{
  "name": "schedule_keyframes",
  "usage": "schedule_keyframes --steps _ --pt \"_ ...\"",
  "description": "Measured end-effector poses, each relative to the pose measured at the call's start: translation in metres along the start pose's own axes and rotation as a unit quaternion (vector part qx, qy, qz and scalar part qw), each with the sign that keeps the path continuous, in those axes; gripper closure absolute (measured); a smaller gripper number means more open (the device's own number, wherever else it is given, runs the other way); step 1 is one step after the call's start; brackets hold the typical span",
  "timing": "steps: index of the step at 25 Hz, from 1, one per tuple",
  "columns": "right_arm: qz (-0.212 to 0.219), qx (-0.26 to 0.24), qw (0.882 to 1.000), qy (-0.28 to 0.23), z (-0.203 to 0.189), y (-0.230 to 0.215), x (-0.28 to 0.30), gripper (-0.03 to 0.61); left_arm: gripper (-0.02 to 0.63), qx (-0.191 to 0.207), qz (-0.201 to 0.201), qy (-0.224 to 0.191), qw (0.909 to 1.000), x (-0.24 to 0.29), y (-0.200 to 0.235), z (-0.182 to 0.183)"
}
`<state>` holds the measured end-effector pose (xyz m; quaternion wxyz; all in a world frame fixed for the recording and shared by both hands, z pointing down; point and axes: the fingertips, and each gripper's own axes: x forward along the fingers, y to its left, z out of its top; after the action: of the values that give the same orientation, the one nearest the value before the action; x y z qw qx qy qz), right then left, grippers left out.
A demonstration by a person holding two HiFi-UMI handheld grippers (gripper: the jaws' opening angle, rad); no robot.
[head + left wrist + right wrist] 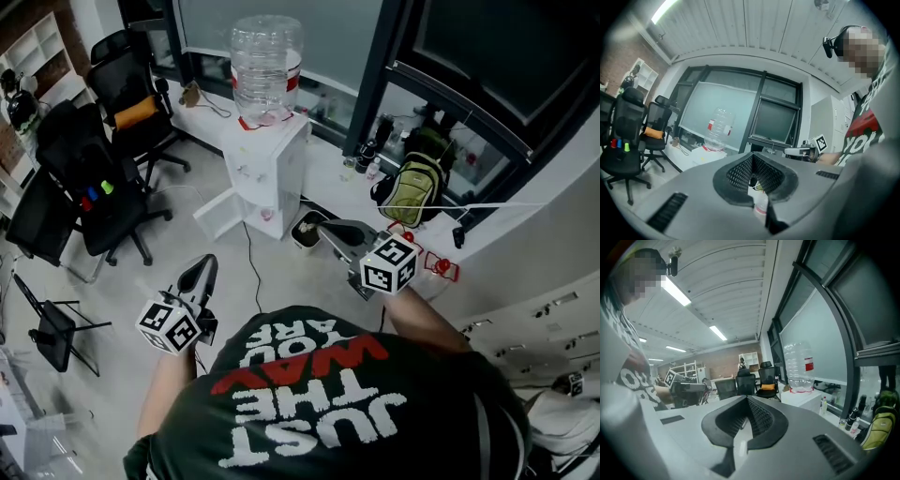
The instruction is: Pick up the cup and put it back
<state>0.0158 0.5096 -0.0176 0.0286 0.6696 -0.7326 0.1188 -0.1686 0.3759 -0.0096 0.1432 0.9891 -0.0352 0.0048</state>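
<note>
Your left gripper [201, 270] and right gripper [326, 229] are both closed and empty (no cup shows clearly). Face the water dispenser [275, 161], find the cup, then open one.

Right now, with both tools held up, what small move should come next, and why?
Probably step toward the water dispenser: the left tool and right tool are both shut, empty, held in mid-air well short of it, and no cup shows clearly.
</note>
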Motion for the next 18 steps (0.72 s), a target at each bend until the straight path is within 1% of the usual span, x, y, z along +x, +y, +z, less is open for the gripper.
schedule_keyframes --steps 4,8,13,18 --pt "0.007 0.008 1.000 -0.004 -0.001 -0.007 -0.007 0.545 0.606 0.001 0.003 0.005 1.0000 0.011 -0.004 -0.001" --pt "0.016 0.008 1.000 -0.005 -0.003 -0.023 -0.028 0.545 0.606 0.002 0.003 0.013 0.9999 0.034 -0.022 -0.007" --pt "0.019 0.004 1.000 -0.001 -0.008 -0.056 -0.059 0.545 0.606 0.004 0.002 0.017 0.9998 0.072 -0.055 -0.014" --pt "0.028 0.006 1.000 0.000 -0.018 -0.093 -0.082 0.545 0.606 -0.002 0.002 0.023 0.9997 0.109 -0.084 -0.028"
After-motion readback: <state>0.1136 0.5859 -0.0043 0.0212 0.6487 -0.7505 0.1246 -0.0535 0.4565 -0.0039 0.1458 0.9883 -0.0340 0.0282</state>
